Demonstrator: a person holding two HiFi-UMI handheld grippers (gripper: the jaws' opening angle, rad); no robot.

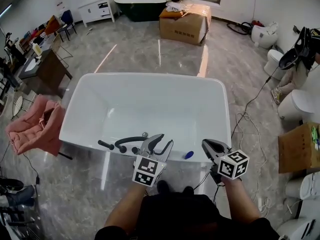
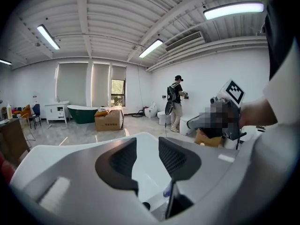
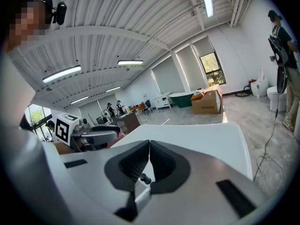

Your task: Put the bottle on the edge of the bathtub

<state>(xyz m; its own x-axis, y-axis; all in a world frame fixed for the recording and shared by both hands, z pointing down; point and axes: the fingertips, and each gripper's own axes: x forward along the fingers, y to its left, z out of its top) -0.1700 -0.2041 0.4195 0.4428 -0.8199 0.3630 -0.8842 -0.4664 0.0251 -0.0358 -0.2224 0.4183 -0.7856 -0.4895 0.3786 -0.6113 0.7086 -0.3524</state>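
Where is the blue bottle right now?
Head view: the blue bottle sits on the bathtub's near rim, between the left gripper and the right gripper.

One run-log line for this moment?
left gripper: open, empty | right gripper: shut, empty | bottle: on bathtub near edge, not held

No word, number or brand name is legible in any view. Left cube (image 1: 148,170), on the left gripper (image 1: 164,140), and right cube (image 1: 233,164), on the right gripper (image 1: 206,144): the faces carry black-and-white square marker patterns, coded blocks rather than lettering. One such face also shows in each gripper view. Cardboard box (image 1: 184,24), in the far part of the room: faint dark print on its side, too small and blurred to read.
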